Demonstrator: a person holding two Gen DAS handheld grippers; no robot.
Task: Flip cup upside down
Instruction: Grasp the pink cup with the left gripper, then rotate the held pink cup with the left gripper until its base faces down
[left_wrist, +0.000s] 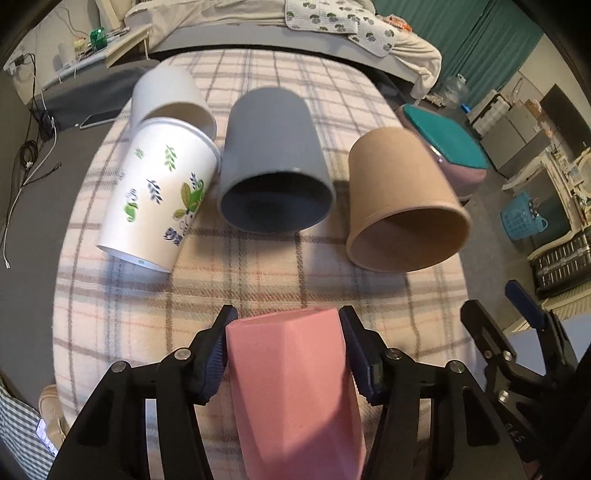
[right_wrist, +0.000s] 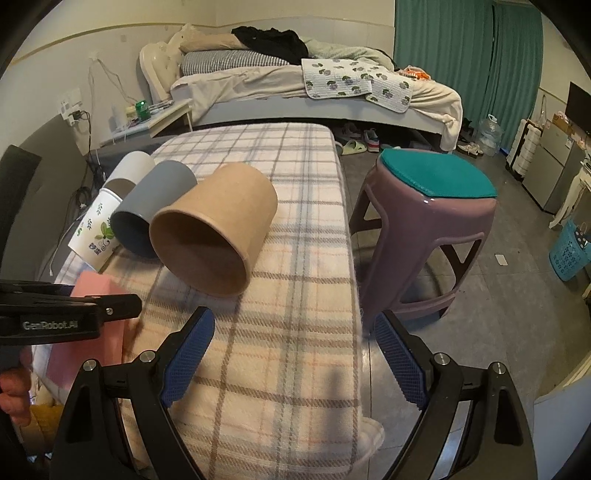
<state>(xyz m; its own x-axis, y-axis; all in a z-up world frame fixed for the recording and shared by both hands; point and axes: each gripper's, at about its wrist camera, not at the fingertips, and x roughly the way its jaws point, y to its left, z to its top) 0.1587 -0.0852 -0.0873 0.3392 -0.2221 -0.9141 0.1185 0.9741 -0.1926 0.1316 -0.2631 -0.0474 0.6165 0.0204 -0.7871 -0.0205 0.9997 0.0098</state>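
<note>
The left claw (left_wrist: 286, 345) gripped a faceted pink plastic cup (left_wrist: 295, 391); the right claw (right_wrist: 291, 354) hung open, empty. Smooth sides might slip mid-flip, toppling onto the plaid-covered desk (left_wrist: 295, 288).

Cups: five in total. One pink cup (left_wrist: 291, 387) at lower centre. One brown paper cup (left_wrist: 402, 199) at centre right. One grey cup (left_wrist: 273, 158) at centre. One leaf-printed white cup (left_wrist: 159, 192) at centre left. One plain white cup (left_wrist: 166, 96) at upper left. Stools: one (right_wrist: 428, 229). Blue baskets: one (right_wrist: 570, 251).
</note>
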